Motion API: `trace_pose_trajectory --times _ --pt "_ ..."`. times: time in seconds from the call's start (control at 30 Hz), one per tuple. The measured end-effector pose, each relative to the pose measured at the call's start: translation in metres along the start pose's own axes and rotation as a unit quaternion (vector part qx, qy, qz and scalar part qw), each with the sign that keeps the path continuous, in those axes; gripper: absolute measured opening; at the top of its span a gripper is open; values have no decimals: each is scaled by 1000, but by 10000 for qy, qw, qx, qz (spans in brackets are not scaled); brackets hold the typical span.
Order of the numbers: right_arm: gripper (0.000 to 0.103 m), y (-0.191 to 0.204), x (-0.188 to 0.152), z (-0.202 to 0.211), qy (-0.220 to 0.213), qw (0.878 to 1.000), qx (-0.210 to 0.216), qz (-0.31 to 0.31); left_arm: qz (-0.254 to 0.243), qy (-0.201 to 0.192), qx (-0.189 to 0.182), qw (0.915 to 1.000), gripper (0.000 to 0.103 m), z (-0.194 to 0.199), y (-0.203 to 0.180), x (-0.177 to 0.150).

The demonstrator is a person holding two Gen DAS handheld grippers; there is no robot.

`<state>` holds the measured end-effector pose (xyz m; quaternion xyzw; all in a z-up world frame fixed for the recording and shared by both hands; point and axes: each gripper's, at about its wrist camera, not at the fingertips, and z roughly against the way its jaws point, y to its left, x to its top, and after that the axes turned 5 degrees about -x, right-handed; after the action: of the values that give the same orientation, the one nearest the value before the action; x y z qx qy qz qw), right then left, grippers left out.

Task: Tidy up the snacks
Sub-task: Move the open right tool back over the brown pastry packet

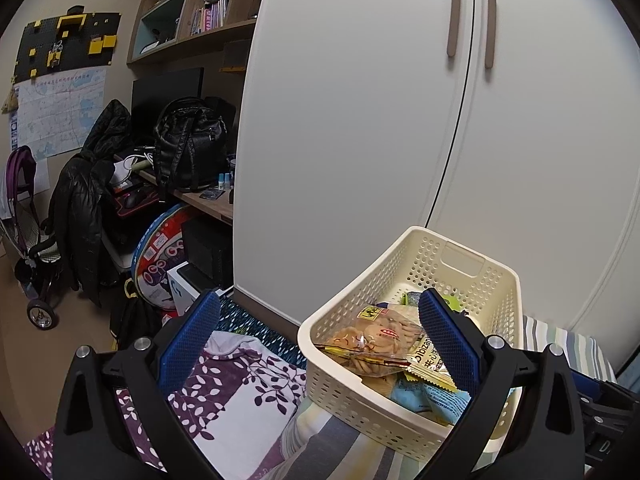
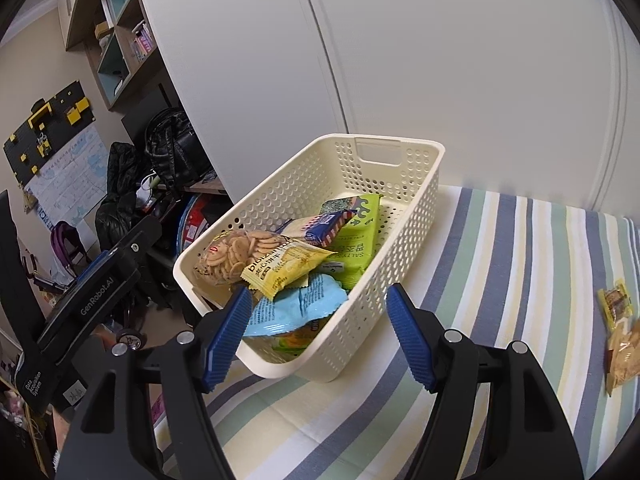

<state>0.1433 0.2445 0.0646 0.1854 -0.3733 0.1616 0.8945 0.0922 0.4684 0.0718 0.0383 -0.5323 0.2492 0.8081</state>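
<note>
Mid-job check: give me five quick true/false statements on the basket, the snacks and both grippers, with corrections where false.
1. The basket holds several snack packs. True.
2. The right gripper is shut on the blue pack. False: it is open and holds nothing; the blue pack lies in the basket.
3. Two packs lie on the striped cover, outside the basket. True.
4. The basket is empty. False: the round-cracker bag, yellow pack, green pack and others are in it.
5. The left gripper is open. True: it holds nothing, with one finger over the basket.
</note>
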Motion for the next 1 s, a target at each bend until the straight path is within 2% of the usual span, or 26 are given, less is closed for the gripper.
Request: trace_pose_trajectory --times 0.4,0.63,1.0 --pt "70 -20 -9 10 -62 9998 -102 -165 -238 -38 -24 9997 101 2 -13 -3" --pt "92 -37 -17 12 -39 9991 -270 -312 -345 -66 -74 9994 101 5 -21 -5" --pt "92 -94 -40 20 166 9946 -783 -668 -561 -180 -116 9982 101 11 -35 -7"
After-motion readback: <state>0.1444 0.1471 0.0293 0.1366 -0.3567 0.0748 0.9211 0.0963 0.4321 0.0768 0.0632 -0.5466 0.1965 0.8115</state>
